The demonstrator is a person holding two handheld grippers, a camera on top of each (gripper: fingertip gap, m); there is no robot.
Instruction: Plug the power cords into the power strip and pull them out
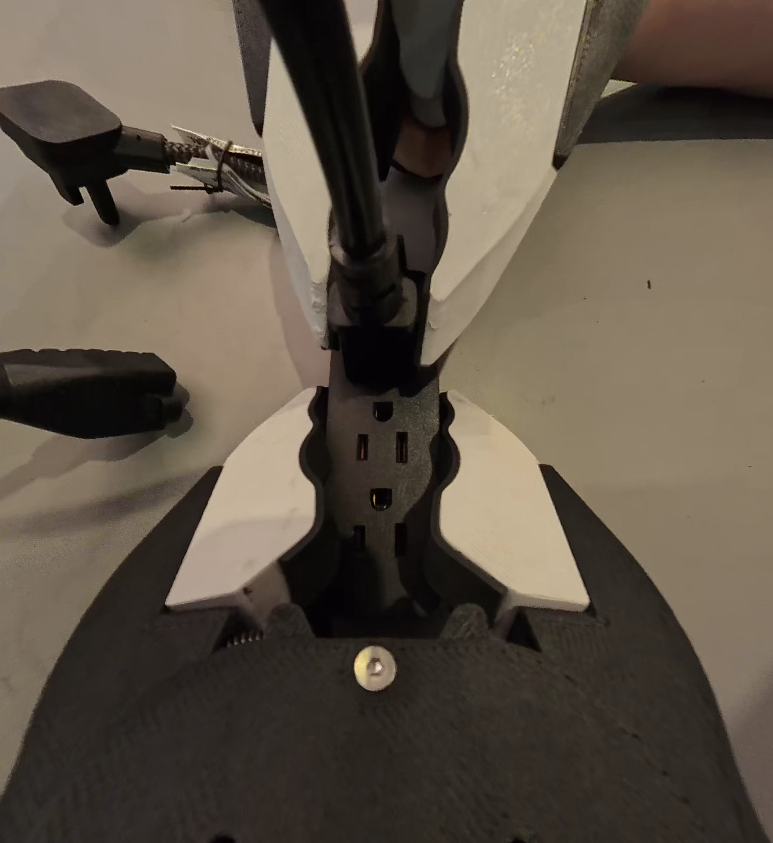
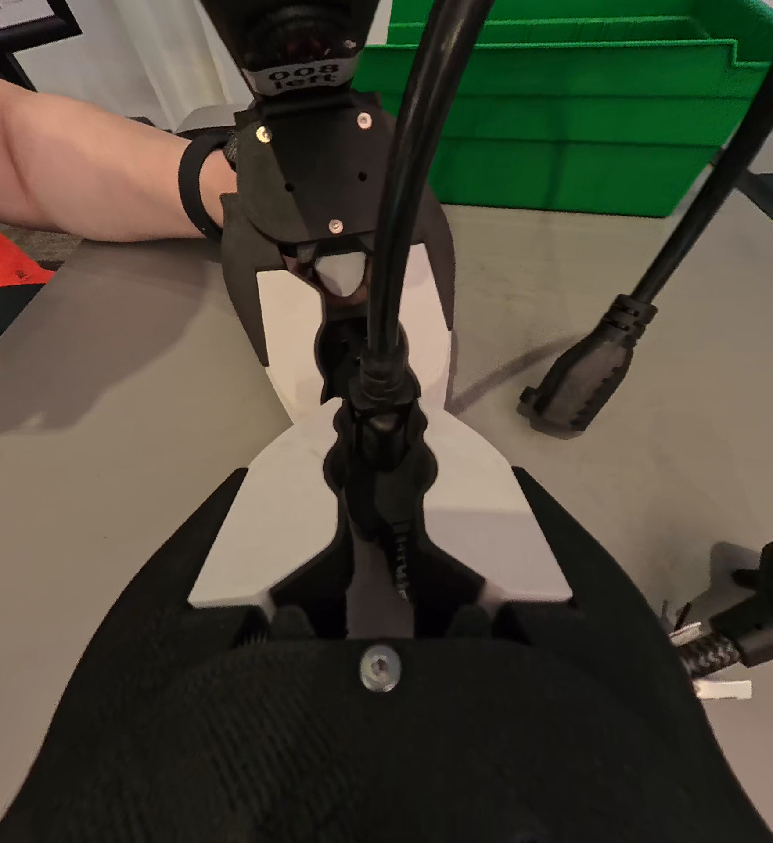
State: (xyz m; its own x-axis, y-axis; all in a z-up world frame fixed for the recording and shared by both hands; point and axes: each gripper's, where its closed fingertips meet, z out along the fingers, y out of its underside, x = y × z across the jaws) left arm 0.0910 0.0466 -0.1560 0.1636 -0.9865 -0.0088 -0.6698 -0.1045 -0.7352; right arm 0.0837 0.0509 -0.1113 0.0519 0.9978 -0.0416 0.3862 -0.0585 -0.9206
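Observation:
In the left wrist view my left gripper is shut on a black power strip, and two empty outlets show between its white fingers. My right gripper is shut on a black plug, whose thick black cord rises up and away. In the left wrist view this plug sits on the strip's far outlet with its prongs hidden. The two grippers face each other tip to tip. The strip is mostly hidden in the right wrist view.
Both views share a grey table. A flat black plug on a braided cable and a black cord end lie left of the strip; both also show in the right wrist view. A green bin stands behind, and a person's forearm holds the left gripper. One gripper's finger ends stand about 4 cm off the other's.

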